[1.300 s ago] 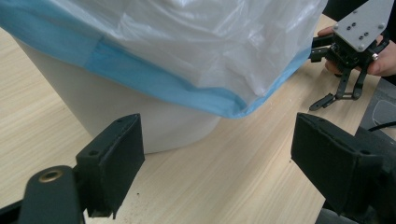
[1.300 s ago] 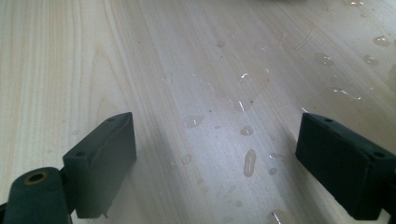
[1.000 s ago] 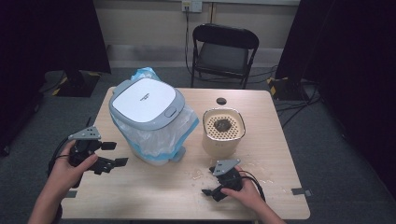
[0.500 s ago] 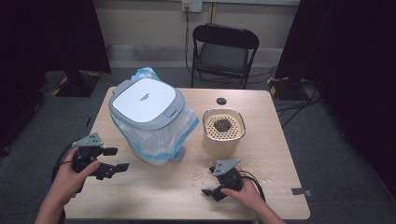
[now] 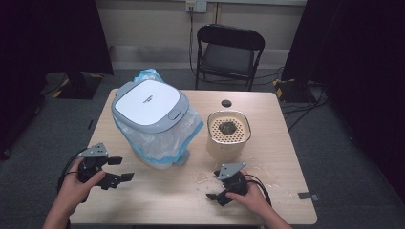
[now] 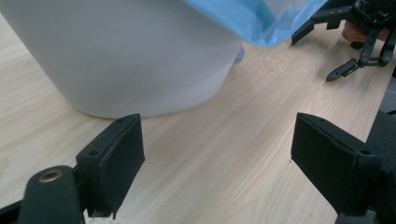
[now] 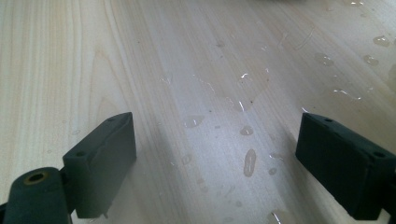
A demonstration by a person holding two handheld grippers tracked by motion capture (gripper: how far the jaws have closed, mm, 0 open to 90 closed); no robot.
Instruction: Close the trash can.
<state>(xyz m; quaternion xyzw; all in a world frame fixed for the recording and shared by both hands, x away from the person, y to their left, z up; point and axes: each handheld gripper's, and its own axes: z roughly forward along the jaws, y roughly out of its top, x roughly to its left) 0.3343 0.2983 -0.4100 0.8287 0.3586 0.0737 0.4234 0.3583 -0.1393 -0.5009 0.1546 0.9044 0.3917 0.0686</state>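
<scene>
1. my left gripper (image 5: 117, 169) hovers at the near-left of the table (image 5: 157, 200), jaws wide apart with nothing between them; my right gripper (image 5: 217, 188) sits low at the near-right, jaws also spread and empty.
2. pale wood grain under the right one, wet, with scattered droplets (image 7: 250, 161).
3. just ahead of my left jaws: the white bin (image 6: 140, 51), smooth curved plastic wall, crinkly blue liner bag (image 6: 261, 18) hanging over it, grey-rimmed lid (image 5: 149, 104) shut.
4. farther right, the beige perforated canister (image 5: 228, 138) holds dark scraps.
5. judgement: approach stage; next i need to open the bin's lid.
</scene>
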